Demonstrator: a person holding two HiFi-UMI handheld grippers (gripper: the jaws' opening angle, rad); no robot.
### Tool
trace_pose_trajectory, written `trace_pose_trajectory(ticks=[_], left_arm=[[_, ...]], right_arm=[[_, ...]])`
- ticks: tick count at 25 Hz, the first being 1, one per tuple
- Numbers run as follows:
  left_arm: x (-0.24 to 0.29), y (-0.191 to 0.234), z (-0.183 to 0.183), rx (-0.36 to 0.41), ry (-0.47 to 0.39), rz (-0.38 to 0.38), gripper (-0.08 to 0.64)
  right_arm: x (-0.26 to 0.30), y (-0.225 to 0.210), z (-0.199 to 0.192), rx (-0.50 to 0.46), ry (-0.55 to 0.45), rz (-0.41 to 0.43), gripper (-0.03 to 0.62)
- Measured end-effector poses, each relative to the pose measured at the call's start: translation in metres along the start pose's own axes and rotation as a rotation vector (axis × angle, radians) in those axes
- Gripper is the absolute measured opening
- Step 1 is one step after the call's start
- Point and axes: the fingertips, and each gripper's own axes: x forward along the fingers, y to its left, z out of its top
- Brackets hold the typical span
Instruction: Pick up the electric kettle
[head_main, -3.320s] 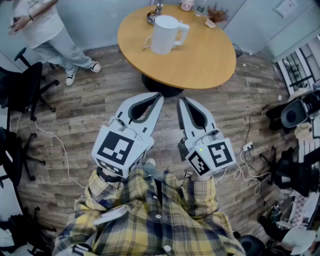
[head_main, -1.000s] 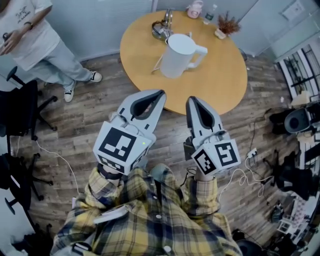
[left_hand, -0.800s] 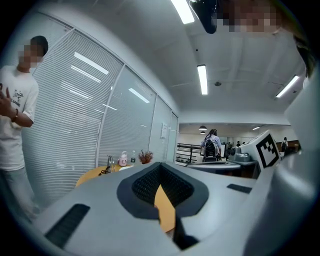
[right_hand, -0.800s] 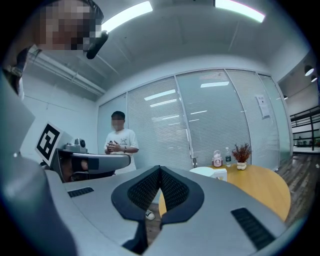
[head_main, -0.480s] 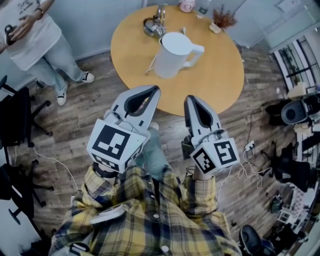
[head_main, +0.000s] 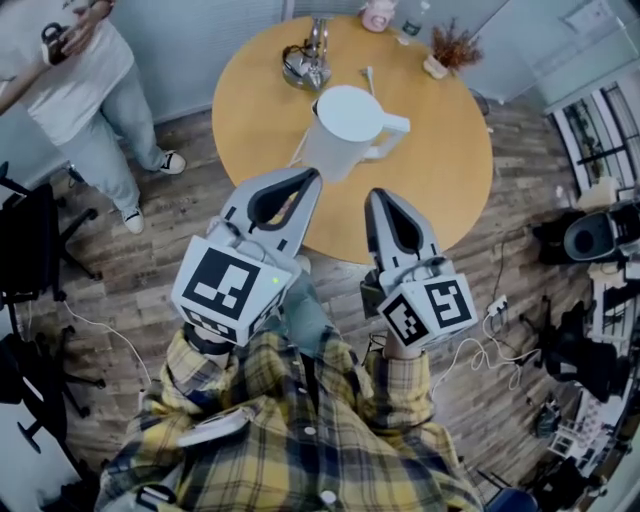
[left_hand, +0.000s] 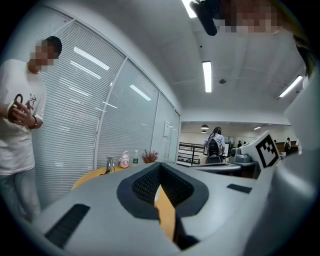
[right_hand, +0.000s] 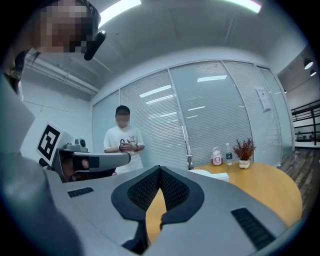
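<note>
The white electric kettle (head_main: 348, 132) stands upright on the round wooden table (head_main: 440, 160), its handle (head_main: 396, 125) pointing right. My left gripper (head_main: 313, 176) is shut and empty, its tip over the table's near edge just short of the kettle's base. My right gripper (head_main: 374, 194) is also shut and empty, a little nearer me and below the handle. In the left gripper view the jaws of the left gripper (left_hand: 160, 165) meet with the table top behind them. In the right gripper view the kettle's lid (right_hand: 205, 173) shows just past the closed right gripper (right_hand: 160, 168).
A metal stand (head_main: 305, 60), a pink item (head_main: 377, 14) and a potted dried plant (head_main: 448, 50) sit at the table's far side. A person in a white shirt (head_main: 70, 70) stands at the left. An office chair (head_main: 30, 230) is left, cables (head_main: 480, 340) and equipment (head_main: 590, 240) right.
Both grippers have moved forward towards the table, still shut. Their tips now reach the table's near edge and the kettle lies closer to them. The standing person has shifted slightly.
</note>
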Motion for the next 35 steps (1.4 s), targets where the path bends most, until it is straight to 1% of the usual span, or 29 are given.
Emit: trace_pose_trajectory(ticks=[9,13,17,21,25,29,35], left_arm=[[0.066,0.038,0.017,0.006,-0.018,0.038,0.003],[0.091,0.051,0.025,0.000,-0.019,0.048,0.003],[0.110,0.060,0.032,0.005,-0.039,0.068,0.003],[0.124,0.067,0.031,0.005,-0.038,0.074,0.003],[0.132,0.076,0.029,0.001,-0.010,0.072,0.003],[0.135,0.087,0.028,0.005,0.003,0.057,0.003],[0.139,0.099,0.029,-0.004,0.000,0.046,0.003]], right_arm=[[0.057,-0.056,0.024,-0.013,-0.007,0.024,0.031],[0.077,-0.077,0.033,-0.020,-0.003,0.034,0.031],[0.092,-0.095,0.038,-0.032,0.004,0.043,0.031],[0.100,-0.111,0.042,-0.043,0.006,0.035,0.031],[0.111,-0.122,0.044,-0.032,0.008,0.019,0.031],[0.120,-0.125,0.045,-0.027,0.006,0.001,0.031],[0.130,-0.129,0.043,-0.028,0.012,-0.028,0.031]])
